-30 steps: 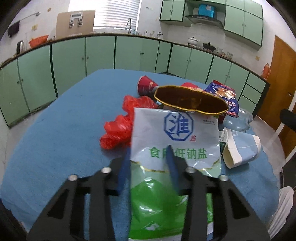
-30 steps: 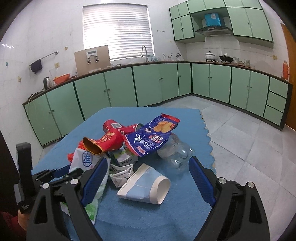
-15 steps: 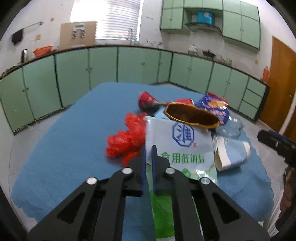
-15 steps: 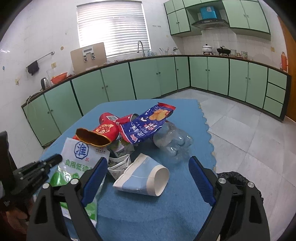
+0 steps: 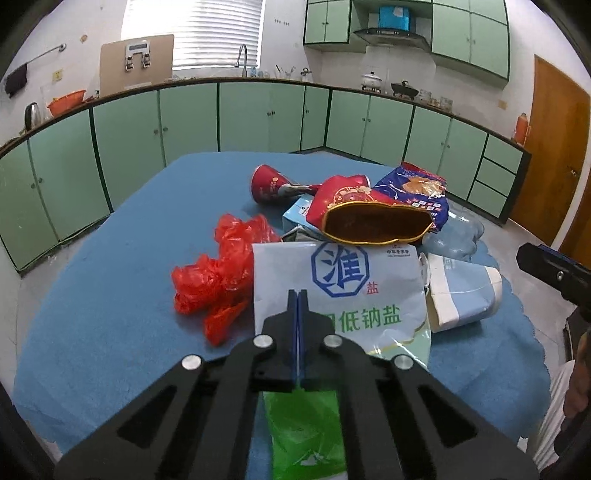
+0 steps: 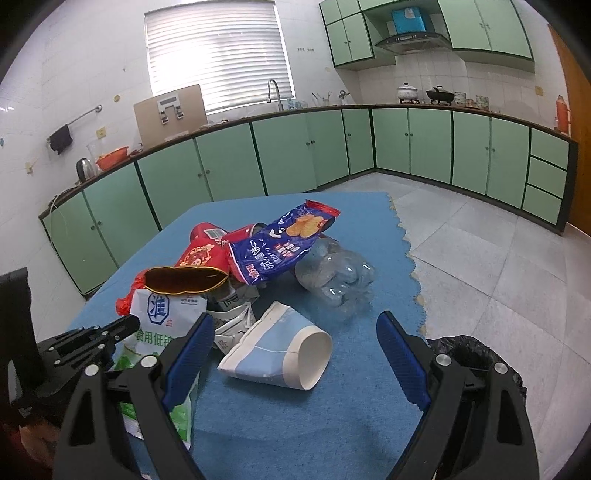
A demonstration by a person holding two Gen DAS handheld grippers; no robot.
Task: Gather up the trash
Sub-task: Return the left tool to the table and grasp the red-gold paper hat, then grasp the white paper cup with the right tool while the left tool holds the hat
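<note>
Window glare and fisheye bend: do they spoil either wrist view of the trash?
Left wrist view: window blinds blown out, salt bag print sharp. Right wrist view: same glare on blinds, counter line curved, paper cup sharp.

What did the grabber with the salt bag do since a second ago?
The left gripper closed its jaws from wide open to fully shut, pinching the white and green salt bag, and the bag now looks slightly lifted. The right gripper stayed open, holding nothing. The red plastic bag, paper cup and crushed bottle stayed put.
</note>
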